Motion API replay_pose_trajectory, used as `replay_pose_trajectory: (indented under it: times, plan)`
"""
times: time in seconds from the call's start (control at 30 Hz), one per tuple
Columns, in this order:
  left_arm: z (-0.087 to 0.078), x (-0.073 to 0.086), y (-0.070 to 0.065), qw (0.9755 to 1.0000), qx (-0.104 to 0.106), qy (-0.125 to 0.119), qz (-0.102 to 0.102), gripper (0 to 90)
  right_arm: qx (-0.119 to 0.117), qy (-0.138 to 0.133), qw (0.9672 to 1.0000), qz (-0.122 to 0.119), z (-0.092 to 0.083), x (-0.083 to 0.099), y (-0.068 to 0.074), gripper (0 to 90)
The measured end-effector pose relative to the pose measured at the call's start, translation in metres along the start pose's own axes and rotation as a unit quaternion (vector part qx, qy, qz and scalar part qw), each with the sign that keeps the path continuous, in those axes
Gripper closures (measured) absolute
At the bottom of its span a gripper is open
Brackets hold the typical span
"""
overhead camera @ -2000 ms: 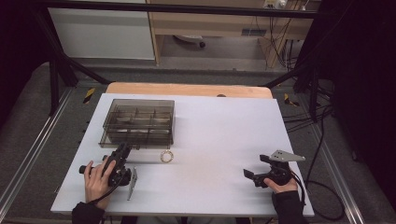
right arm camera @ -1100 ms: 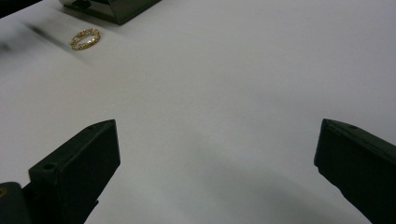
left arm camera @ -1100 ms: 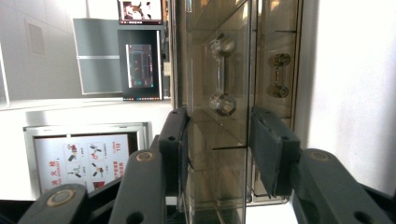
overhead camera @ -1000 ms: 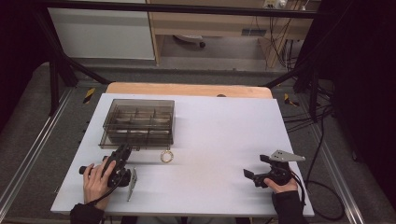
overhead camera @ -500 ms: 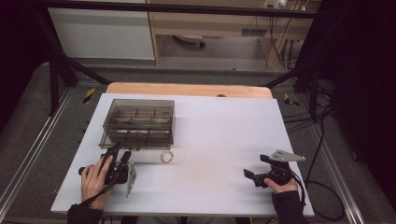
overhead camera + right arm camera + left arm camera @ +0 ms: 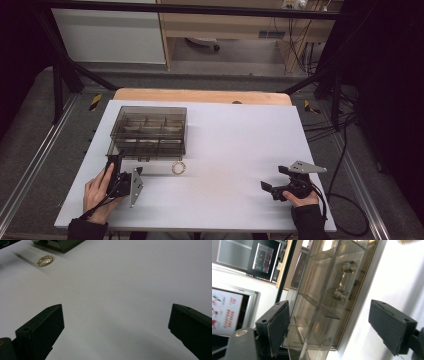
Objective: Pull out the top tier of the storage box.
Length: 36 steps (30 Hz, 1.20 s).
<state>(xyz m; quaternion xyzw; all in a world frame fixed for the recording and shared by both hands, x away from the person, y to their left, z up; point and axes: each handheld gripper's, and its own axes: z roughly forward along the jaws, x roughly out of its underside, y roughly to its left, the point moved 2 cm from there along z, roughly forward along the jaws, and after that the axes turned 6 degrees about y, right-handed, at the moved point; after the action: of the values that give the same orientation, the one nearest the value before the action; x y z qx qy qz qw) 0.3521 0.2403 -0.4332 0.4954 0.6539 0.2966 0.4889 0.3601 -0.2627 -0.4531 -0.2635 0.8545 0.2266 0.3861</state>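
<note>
A smoky clear compartment box [image 6: 147, 131] lies at the table's left rear, its lid down. My left gripper [image 6: 122, 166], rolled on its side, sits at the box's near left corner. In the left gripper view the box [image 6: 329, 290] stretches away ahead of the left gripper [image 6: 334, 323]. Its jaws have just been opening and now stand wide, the box's near end seen between the pads with neither pressing on it. A gold ring [image 6: 178, 167] lies just in front of the box. My right gripper [image 6: 274, 179] rests open at the front right, with bare table between its jaws [image 6: 115, 325].
The white table top [image 6: 235, 145] is bare between the two grippers. The right gripper view has the gold ring [image 6: 45, 260] far off beside the box's corner [image 6: 60, 243]. Cables trail over the floor at the right [image 6: 340, 130].
My left gripper has shifted a little toward the box's near corner and its jaws have spread apart. The right gripper, ring and box stay where they were.
</note>
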Motion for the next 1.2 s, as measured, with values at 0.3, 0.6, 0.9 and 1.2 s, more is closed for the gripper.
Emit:
replay_pose_trajectory:
  times: [0.3,0.6,0.9,1.2]
  plan:
    - [-0.005,0.002,0.009,0.9935,0.054,-0.007,-0.100,11.9,0.000,0.000,1.0000,0.000,0.000,0.000,0.000,0.8]
    - [-0.010,0.007,0.015,0.9774,0.101,-0.001,-0.186,10.6,-0.001,0.000,1.0000,0.000,0.000,0.000,0.000,0.8]
    - [-0.014,0.011,0.014,0.9658,0.132,0.010,-0.223,10.3,-0.001,0.000,1.0000,0.000,0.000,0.000,0.000,0.8]
    - [-0.015,0.015,0.012,0.9498,0.165,0.026,-0.264,9.2,-0.002,0.001,1.0000,-0.001,0.000,0.000,0.000,0.8]
